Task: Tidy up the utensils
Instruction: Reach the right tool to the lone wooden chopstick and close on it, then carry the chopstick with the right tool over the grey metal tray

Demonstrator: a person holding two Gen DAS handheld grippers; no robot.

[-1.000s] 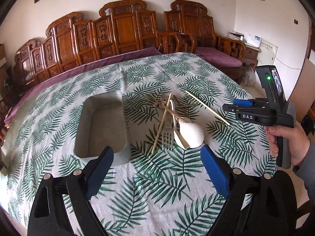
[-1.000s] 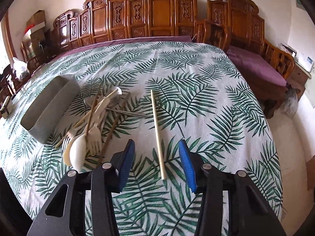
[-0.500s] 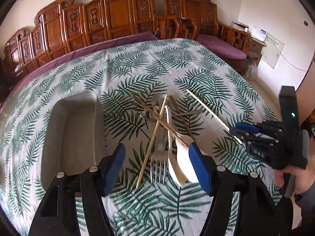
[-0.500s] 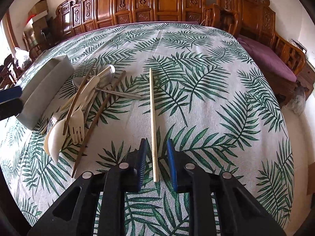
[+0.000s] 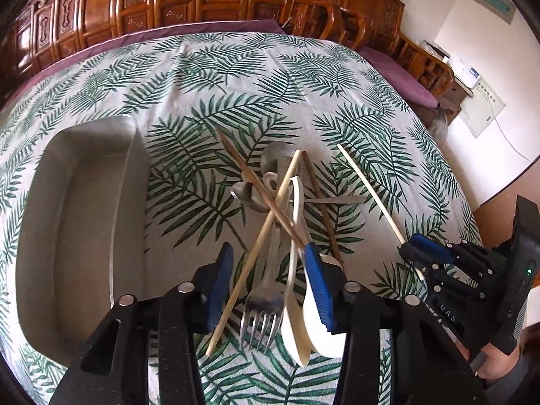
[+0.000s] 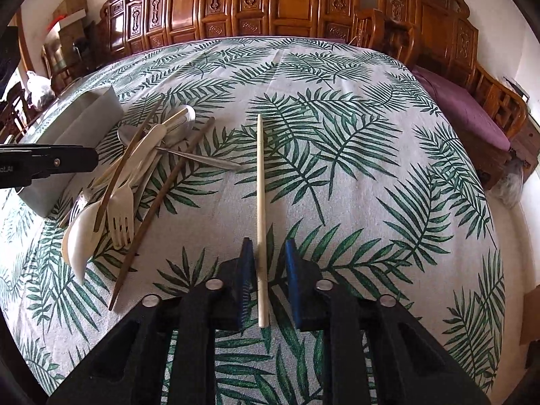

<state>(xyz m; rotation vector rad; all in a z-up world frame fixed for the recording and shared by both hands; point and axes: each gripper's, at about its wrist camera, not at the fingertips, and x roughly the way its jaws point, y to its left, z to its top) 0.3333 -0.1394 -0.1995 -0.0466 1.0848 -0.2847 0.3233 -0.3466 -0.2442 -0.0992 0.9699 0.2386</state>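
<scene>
The leaf-print counter (image 5: 236, 67) carries a grey tray (image 5: 81, 209) at nine o'clock; the left claw (image 5: 266, 283) has been narrowing around the utensil pile (image 5: 280, 236), not yet gripping; the right claw (image 6: 268, 270) has just clamped the pale chopstick (image 6: 260, 182), ready for lifting.

A home's living room: carved wooden benches (image 6: 280, 3) with purple cushions (image 6: 462, 104) ring a leaf-print tablecloth (image 6: 354, 182).

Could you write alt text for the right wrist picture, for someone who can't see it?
The right gripper, whose jaws have just been closing, is shut on the near end of a pale chopstick lying on a palm-leaf tablecloth. To the left lies a heap of utensils beside a grey tray, with carved wooden chairs behind.
</scene>
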